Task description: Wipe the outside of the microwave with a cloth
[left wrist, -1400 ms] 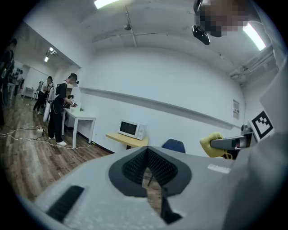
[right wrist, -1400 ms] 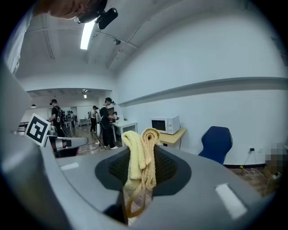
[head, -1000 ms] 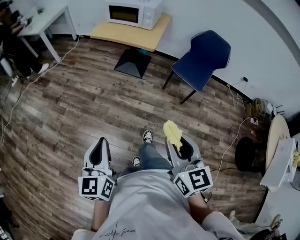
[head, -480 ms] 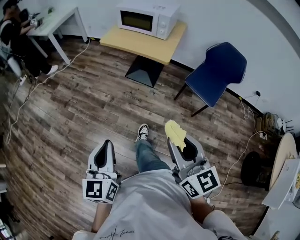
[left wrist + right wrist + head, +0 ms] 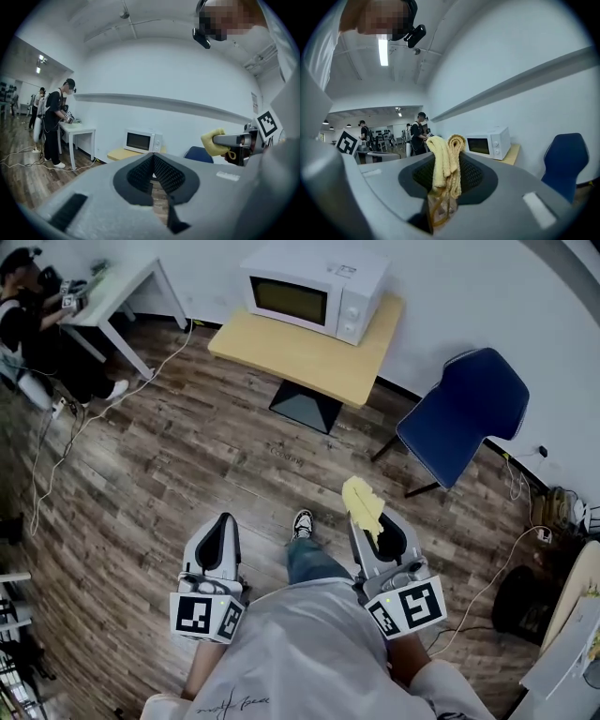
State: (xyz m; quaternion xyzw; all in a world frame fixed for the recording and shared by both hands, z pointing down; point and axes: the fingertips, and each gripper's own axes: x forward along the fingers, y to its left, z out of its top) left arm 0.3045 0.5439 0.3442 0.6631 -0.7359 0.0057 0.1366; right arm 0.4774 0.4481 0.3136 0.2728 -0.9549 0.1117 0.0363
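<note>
A white microwave (image 5: pixel 316 289) stands on a light wooden table (image 5: pixel 314 352) against the far wall, well ahead of both grippers. It also shows small in the left gripper view as the microwave (image 5: pixel 143 140) and in the right gripper view as the microwave (image 5: pixel 488 141). My right gripper (image 5: pixel 367 514) is shut on a folded yellow cloth (image 5: pixel 362 502), which sticks up between the jaws as the cloth (image 5: pixel 446 165). The left gripper (image 5: pixel 221 532) hangs at waist height, its jaws closed together with nothing in them.
A blue chair (image 5: pixel 464 413) stands right of the table. A white desk (image 5: pixel 114 282) with a person (image 5: pixel 33 324) at it is at the far left. Cables (image 5: pixel 70 427) trail over the wooden floor. My own foot (image 5: pixel 302 523) shows between the grippers.
The microwave, table and chair have grown larger and slid lower in the head view as I walked toward them. Both grippers keep their pose, the cloth still held.
</note>
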